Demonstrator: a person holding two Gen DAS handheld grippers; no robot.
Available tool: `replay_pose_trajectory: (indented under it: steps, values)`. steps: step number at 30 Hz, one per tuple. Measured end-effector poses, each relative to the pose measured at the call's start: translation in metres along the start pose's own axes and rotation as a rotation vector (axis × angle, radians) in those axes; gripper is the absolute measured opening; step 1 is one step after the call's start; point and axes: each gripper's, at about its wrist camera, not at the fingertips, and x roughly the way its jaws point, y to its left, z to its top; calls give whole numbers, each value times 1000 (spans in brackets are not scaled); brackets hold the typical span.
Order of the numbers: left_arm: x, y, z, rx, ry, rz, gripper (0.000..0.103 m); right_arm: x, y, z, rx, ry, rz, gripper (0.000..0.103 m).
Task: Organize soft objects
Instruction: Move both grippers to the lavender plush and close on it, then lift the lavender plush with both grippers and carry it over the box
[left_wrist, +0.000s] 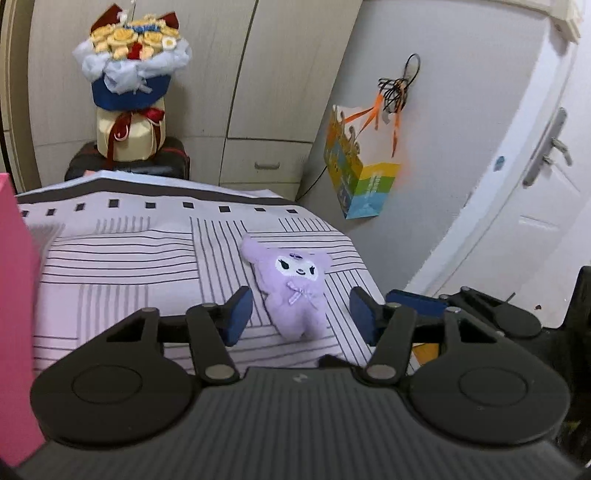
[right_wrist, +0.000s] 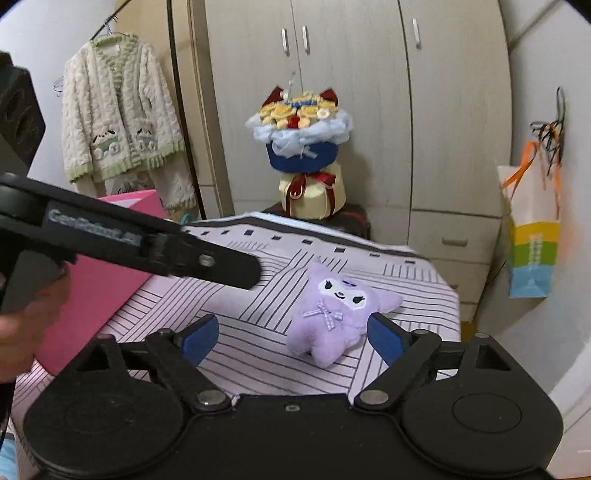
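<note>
The purple plush toy (left_wrist: 291, 291) lies face up on the striped bedsheet (left_wrist: 122, 254), near its right edge. The left gripper (left_wrist: 301, 314) hovers with jaws released, the toy between them, untouched. The right gripper (right_wrist: 291, 332) too: jaws spread wide, its right pad just beside the toy. A pink box (right_wrist: 99, 280) stands at left.

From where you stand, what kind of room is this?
Most likely a bedroom: a striped bedsheet with a purple plush toy lying on it, a tall wardrobe behind, and a fleecy jacket hung beside it.
</note>
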Motion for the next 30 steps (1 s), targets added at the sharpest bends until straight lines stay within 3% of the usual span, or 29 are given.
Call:
replay_pose_trajectory:
  steps: [1, 3, 6, 11, 15, 19, 21, 25, 30]
  values:
    - [9, -3, 1, 18, 13, -3, 56, 8, -2, 2, 7, 15, 3, 92]
    - [24, -7, 5, 43, 41, 4, 44, 22, -8, 4, 30, 39, 16, 92]
    - [40, -9, 9, 43, 49, 29, 40, 44, -18, 4, 81, 65, 30, 92]
    - [68, 7, 14, -37, 77, 50, 40, 76, -33, 0, 171, 100, 39, 92]
    - [90, 21, 13, -88, 118, 49, 40, 87, -31, -5, 166, 119, 17, 92]
    - [99, 31, 6, -164, 130, -10, 39, 88, -31, -12, 169, 95, 15, 93]
    - [100, 34, 3, -183, 119, -12, 36, 85, -31, -15, 170, 81, 4, 89]
    - [102, 40, -3, -204, 111, -28, 33, 80, -33, -19, 145, 70, -36, 69]
    - [104, 39, -8, -215, 93, -31, 32, 80, -25, -22, 86, 60, -79, 61]
